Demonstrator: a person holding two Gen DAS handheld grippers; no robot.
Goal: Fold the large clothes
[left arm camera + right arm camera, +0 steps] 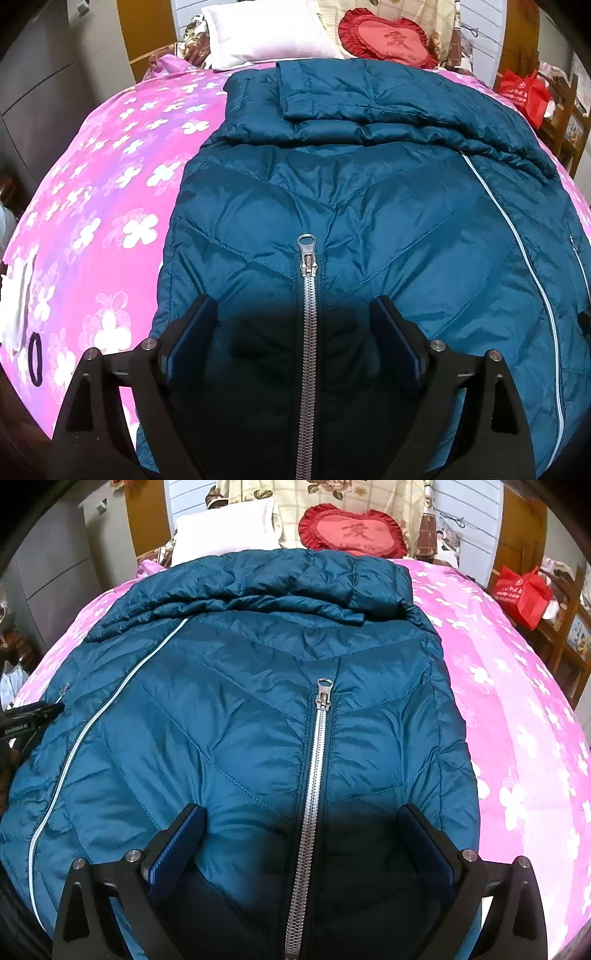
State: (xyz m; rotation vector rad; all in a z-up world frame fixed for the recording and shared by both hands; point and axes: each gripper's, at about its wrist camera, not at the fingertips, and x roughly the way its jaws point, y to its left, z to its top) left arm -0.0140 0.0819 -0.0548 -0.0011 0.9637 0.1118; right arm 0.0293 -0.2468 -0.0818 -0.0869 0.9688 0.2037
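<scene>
Left gripper [295,321] jaws spread wide, holding nothing; the teal puffer jacket [369,221] lies flat under and ahead of them, filling the gap between the fingers. A metal zipper [308,332] runs straight up the middle of that gap, its pull [306,254] sitting just past the fingertips. Can't tell whether the fingers touch the fabric or hover over it. Right gripper [301,827] same picture: jaws wide apart, nothing gripped, jacket [240,720] under the gap, a metal zipper [314,794] running up between the fingers slightly right of centre, pull [323,694] beyond the tips. A thin pale zipper line [517,236] runs diagonally across the jacket, to the right in the left view and to the left [92,720] in the right view. Jacket lies on a pink flowered bedspread [110,192], with its far end bunched and a folded panel [351,88] lying on top there. A black hair tie [36,360] rests on the bedspread to the left of the jacket, apart from it. Beyond the jacket at the head of the bed: a white pillow [266,33] and a red heart cushion [388,40]. A red bag [524,92] sits off the bed at far right.
</scene>
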